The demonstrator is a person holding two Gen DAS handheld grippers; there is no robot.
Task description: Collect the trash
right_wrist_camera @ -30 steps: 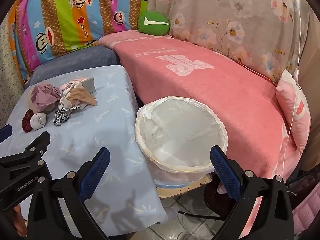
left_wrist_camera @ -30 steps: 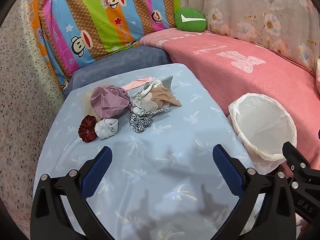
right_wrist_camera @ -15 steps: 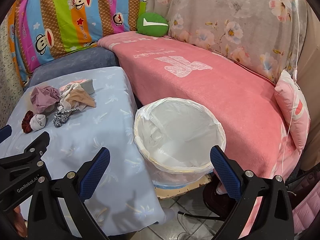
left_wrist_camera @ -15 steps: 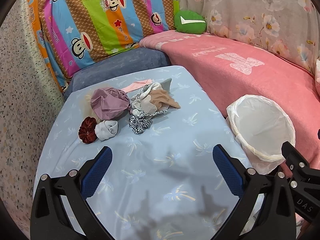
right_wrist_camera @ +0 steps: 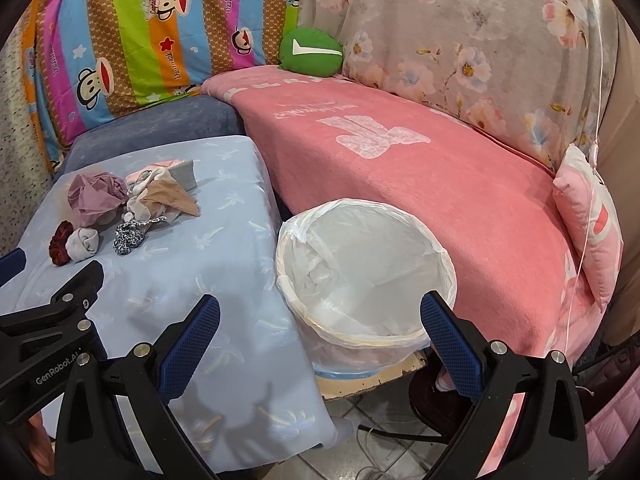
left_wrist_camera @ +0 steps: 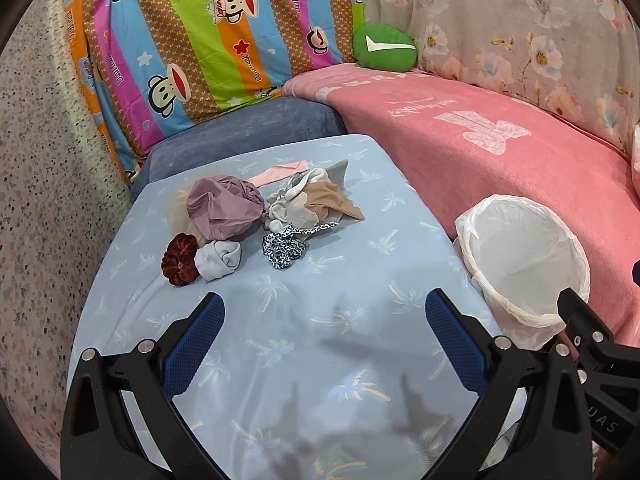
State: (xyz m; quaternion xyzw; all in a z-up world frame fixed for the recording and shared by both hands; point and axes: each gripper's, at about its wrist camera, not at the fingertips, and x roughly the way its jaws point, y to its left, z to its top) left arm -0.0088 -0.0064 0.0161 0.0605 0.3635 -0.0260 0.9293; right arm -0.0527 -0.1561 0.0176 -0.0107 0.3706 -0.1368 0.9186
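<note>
left gripper (left_wrist_camera: 320, 332): jaws spread, empty | right gripper (right_wrist_camera: 320, 332): jaws spread, empty, over the lined bin (right_wrist_camera: 366, 276) | trash pile (left_wrist_camera: 256, 224): on the blue table (left_wrist_camera: 320, 360), left of bin, ahead of left gripper, which is nearer

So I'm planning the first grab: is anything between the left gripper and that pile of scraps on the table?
Nothing visible. The left gripper is open over bare blue cloth, and the scrap pile lies beyond it. The lined bin stands beside the table's right edge.
</note>
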